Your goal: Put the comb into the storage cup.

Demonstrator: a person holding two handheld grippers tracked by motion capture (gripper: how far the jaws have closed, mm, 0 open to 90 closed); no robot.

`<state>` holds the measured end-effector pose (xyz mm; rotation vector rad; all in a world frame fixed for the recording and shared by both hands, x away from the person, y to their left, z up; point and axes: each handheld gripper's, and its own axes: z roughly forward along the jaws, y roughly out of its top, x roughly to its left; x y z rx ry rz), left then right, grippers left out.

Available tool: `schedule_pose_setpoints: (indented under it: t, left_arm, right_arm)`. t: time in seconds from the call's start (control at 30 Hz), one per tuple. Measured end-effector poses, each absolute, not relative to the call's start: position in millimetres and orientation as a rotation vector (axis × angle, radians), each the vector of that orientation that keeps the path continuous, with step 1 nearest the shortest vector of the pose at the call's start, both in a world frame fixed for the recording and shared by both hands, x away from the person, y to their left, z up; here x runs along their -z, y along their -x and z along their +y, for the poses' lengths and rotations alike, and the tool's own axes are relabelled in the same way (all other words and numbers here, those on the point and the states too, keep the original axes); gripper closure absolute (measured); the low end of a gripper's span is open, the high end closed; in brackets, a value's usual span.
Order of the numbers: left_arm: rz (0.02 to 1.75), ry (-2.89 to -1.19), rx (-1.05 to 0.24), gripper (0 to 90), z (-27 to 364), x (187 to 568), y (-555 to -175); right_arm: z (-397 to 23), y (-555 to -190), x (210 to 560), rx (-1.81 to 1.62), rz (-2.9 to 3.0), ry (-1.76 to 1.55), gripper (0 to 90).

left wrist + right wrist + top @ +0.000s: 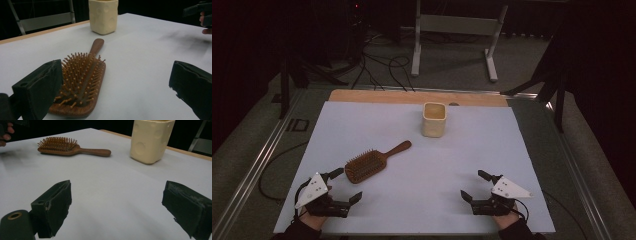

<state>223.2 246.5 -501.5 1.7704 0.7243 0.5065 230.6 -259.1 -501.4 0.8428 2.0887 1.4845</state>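
A wooden hairbrush (374,162) lies bristles up on the white table cover (422,200), its handle pointing to the far right. Behind it stands a cream cup (434,119), upright, near the far edge. My left gripper (346,185) rests at the near left, open and empty, just short of the brush head (81,86); the cup (103,15) stands beyond. At the near right my right gripper (475,185) is open with nothing between its jaws. From there the hairbrush (67,147) lies far left and the cup (151,140) far right.
A wooden strip (417,97) borders the table's far edge. Metal rails (257,165) run along both sides. Beyond the table are cables and a white stand (454,35) on the floor. The other hand's fingers (206,25) show at the left gripper view's upper right.
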Motion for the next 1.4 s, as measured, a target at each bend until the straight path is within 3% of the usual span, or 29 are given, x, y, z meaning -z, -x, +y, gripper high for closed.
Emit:
schedule_pose_setpoints:
  t: [0.77,1.4]
  left_arm:
    - [0.725,-1.765,-0.484,0.1,247,495,-221]
    - [0.736,-1.789,-0.503,0.1,248,451,-240]
  right_arm:
    - [-256,-230,499,-1.467,2.092,-0.817,8.6]
    - [-257,-228,495,-1.485,2.065,-0.811,8.6]
